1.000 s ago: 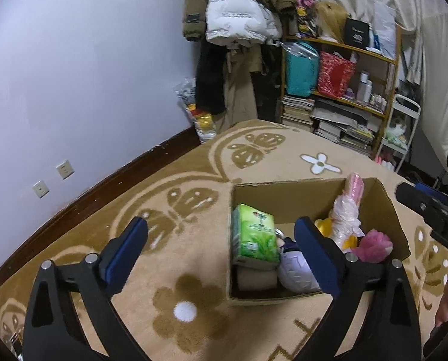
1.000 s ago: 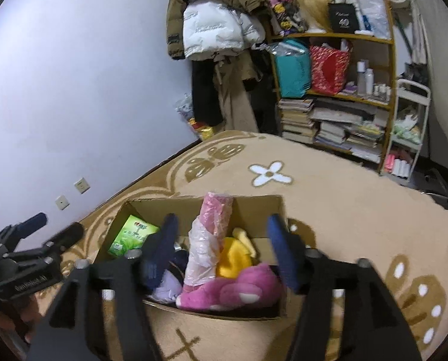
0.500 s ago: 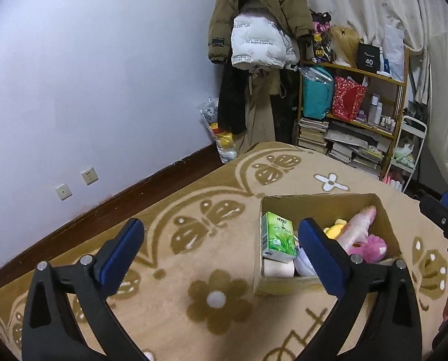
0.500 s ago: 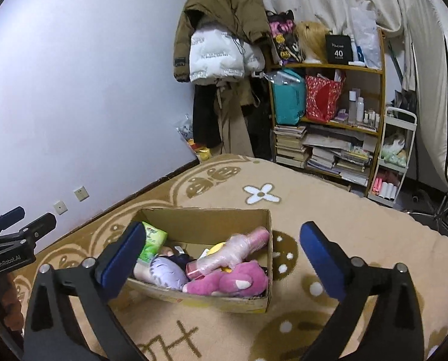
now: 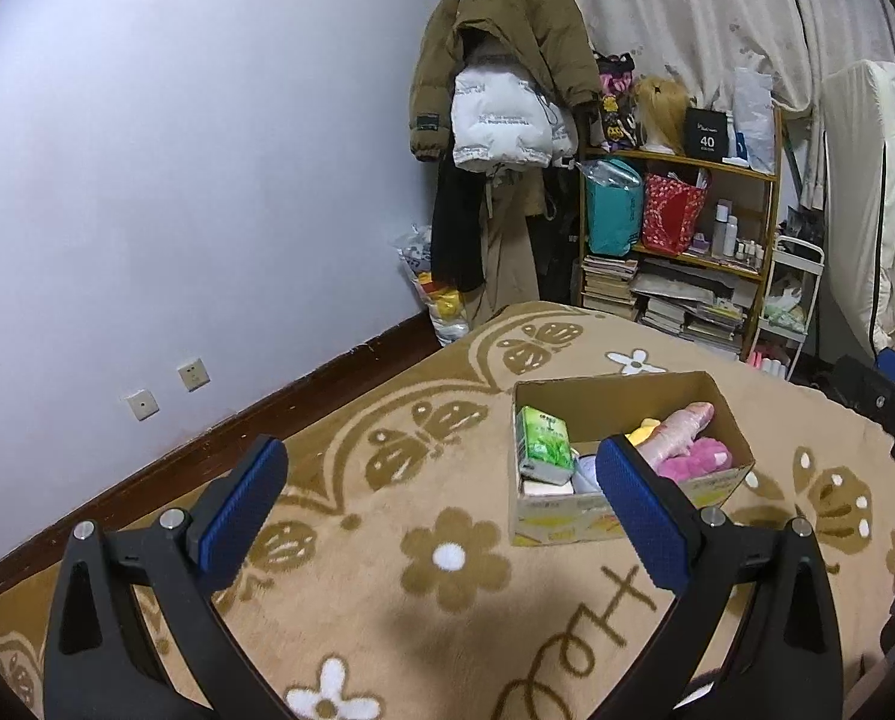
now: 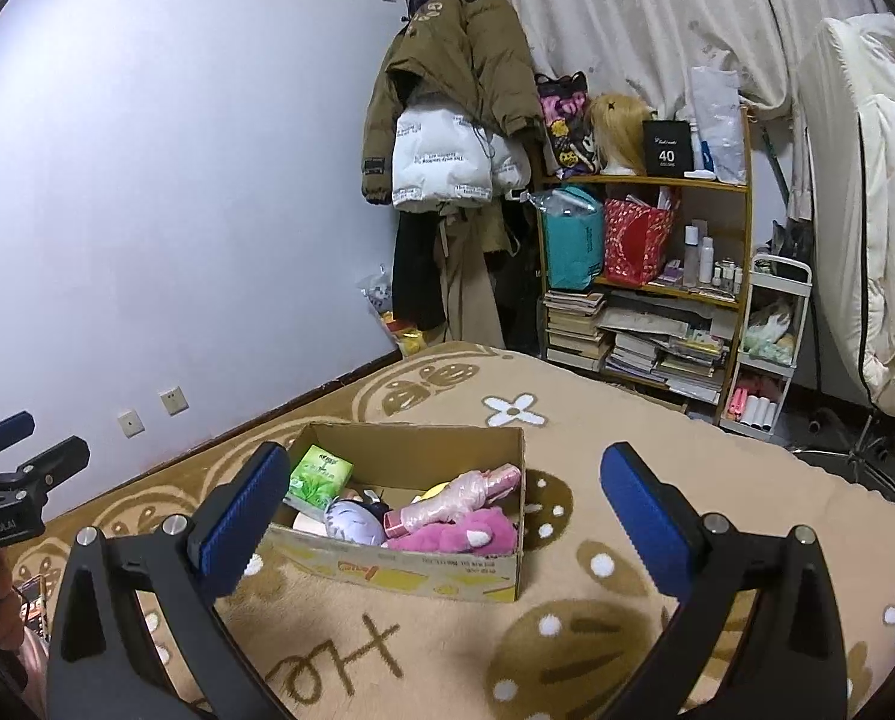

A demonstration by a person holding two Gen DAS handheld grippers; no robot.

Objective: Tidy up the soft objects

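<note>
Both hand-held grippers have drawn back and upward from the cardboard box since the earlier frames, so the box now appears smaller and farther off in each wrist view. Right hand-held gripper: its jaws have just been opening and now stand spread wide, with nothing between the blue pads; a second ago they stood close around the wrapped pink roll, which now lies tilted inside the box. Left hand-held gripper: jaws likewise spread wide and empty, held above the patterned beige carpet.

Box contents, seen from the right wrist: a green tissue pack at the left end, a pale lilac plush beside it, a yellow soft toy partly hidden behind the pink roll, and a pink plush against the near right wall. All these soft objects rest inside the box, which sits on the carpet.

Background: a brown coat and white puffer jacket hang in the corner, beside a wooden shelf loaded with bags, bottles and stacked books.
</note>
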